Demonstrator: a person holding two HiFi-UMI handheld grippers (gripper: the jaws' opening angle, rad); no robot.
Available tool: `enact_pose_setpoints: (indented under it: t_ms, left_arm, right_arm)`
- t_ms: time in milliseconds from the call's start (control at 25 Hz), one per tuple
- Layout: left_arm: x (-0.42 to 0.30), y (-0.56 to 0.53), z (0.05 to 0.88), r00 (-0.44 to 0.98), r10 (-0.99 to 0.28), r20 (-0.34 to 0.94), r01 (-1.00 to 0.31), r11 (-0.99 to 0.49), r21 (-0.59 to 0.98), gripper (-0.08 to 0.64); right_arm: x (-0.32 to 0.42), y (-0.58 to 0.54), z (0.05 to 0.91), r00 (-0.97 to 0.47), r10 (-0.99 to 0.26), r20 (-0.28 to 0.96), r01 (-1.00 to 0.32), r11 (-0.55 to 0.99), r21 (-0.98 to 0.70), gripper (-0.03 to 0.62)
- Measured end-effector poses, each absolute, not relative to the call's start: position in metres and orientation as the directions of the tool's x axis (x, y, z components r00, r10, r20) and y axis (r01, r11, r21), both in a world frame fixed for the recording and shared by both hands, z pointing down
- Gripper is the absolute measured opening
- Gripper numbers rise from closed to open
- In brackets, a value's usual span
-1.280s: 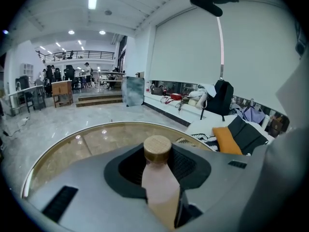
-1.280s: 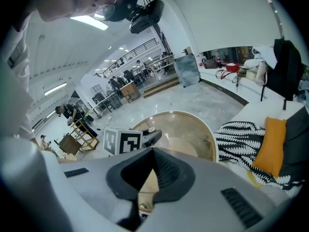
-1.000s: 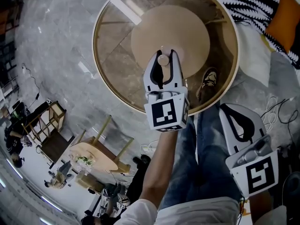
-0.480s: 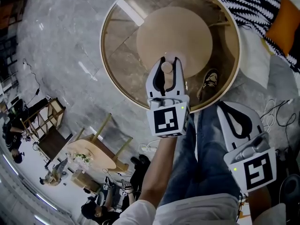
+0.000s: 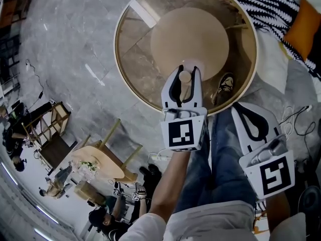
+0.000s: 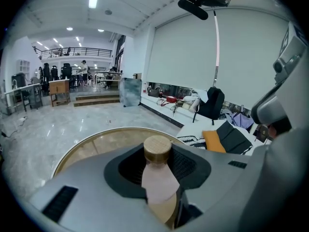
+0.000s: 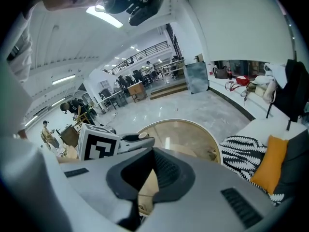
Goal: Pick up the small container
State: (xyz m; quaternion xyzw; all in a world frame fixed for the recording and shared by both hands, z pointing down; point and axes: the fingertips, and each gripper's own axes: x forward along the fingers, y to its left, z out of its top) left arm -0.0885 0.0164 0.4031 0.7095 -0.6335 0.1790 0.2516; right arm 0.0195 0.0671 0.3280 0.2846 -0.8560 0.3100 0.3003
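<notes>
The small container (image 5: 185,77) is a pale pink bottle with a round wooden cap. My left gripper (image 5: 185,71) is shut on its body and holds it upright above the round glass table (image 5: 125,79). In the left gripper view the container (image 6: 157,170) stands between the dark pads, its cap sticking up past them, with the table rim (image 6: 82,146) beyond. My right gripper (image 5: 241,108) hangs at the lower right over the person's jeans, shut and with nothing in it. In the right gripper view the left gripper's marker cube (image 7: 96,146) shows at the left.
The table has a wooden rim and a tan disc base (image 5: 190,34) seen through the glass. A shoe (image 5: 223,87) shows under its near edge. A black-and-white striped throw (image 5: 271,4) and an orange cushion (image 5: 306,21) lie at the upper right. Cables (image 5: 296,119) trail on the floor.
The left gripper has risen with the container held in it and has drifted right and down in the head view. The right gripper has lifted slightly.
</notes>
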Motion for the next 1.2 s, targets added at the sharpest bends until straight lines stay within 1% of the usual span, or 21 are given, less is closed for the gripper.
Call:
enact_pose_setpoints:
  t_ms: [480, 1200]
  left_arm:
    - [-0.094, 0.020, 0.360, 0.136, -0.820, 0.556, -0.990, -0.087, 0.113, 0.141]
    - [-0.111, 0.034, 0.306, 0.120, -0.826, 0.550, -0.991, -0.072, 0.109, 0.141]
  right_arm:
    - [0.019, 0.062, 0.299, -0.662, -0.337, 0.670, -0.678, 0.650, -0.344, 0.015]
    - [0.008, 0.057, 0.253, -0.681, -0.392, 0.619, -0.667, 0.680, -0.303, 0.015]
